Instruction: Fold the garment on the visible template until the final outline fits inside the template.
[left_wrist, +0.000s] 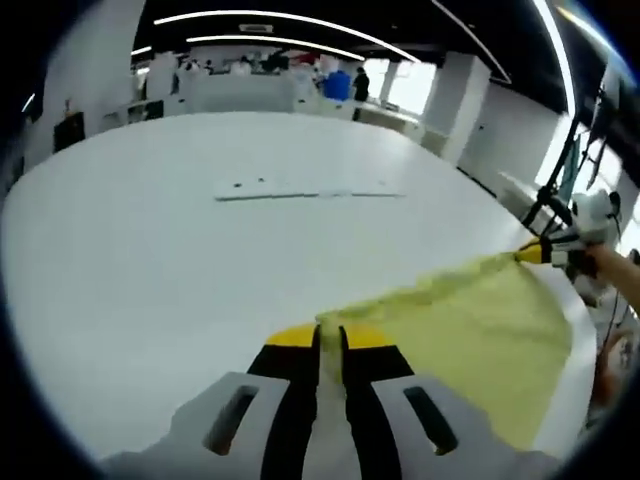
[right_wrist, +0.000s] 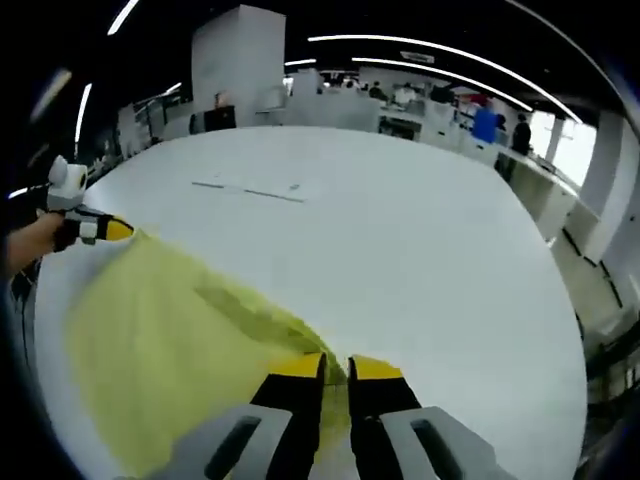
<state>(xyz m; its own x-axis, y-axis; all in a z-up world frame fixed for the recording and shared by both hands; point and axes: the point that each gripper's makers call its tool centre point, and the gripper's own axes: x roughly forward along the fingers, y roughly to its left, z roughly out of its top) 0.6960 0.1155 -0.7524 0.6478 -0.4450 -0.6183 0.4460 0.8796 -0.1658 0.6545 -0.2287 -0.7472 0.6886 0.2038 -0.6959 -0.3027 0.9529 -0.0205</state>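
My left claw (left_wrist: 329, 345) was pinched on one corner of the yellow garment (left_wrist: 470, 330), and my right claw (right_wrist: 337, 368) was pinched on the other, the cloth stretched between them above the white desk (left_wrist: 150, 260). The template strip (left_wrist: 305, 194) lay well apart. If either pinch slipped, the edge would probably drop and land crooked.

Your right gripper (right_wrist: 337, 362), at 6 o'clock, pinches the yellow garment (right_wrist: 170, 345). Your left gripper (right_wrist: 112, 230), at 9 o'clock, grips its far corner. The white table (right_wrist: 420, 260) carries a pale template strip (right_wrist: 248, 191) toward 11 o'clock.
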